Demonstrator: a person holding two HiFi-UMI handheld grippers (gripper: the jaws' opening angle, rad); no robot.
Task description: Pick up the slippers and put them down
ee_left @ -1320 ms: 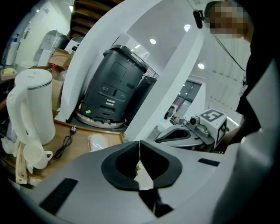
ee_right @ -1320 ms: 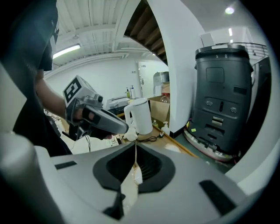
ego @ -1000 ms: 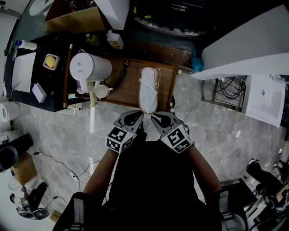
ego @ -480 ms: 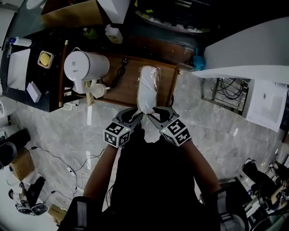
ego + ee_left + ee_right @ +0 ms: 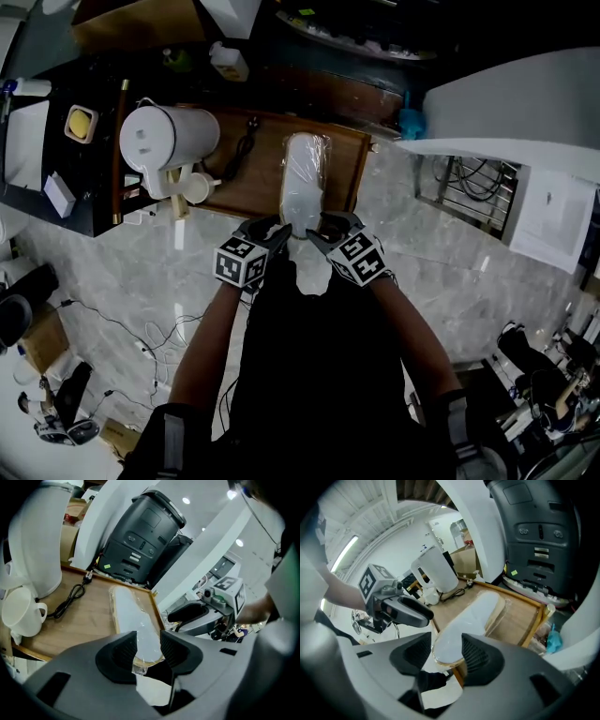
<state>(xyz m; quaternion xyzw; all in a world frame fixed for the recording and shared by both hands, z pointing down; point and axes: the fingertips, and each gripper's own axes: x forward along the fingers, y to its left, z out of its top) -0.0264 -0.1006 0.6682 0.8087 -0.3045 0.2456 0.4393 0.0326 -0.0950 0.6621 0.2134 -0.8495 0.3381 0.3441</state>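
Note:
A pair of white slippers wrapped in clear plastic lies lengthwise on a wooden tray. My left gripper and right gripper sit side by side at the pack's near end. Both sets of jaws are opening. In the left gripper view the slippers run away from me, and their near tip lies between the left gripper pads without being squeezed. In the right gripper view the slippers reach in between the right gripper pads, also loose.
A white kettle, a white mug and a black cable share the tray's left half. A dark machine stands behind the tray. A black table with small items is at the left, over pale marble floor.
Both grippers have sunk and moved forward to the near end of the slippers. Their jaws, shut a second ago, have spread apart around the pack's tip.

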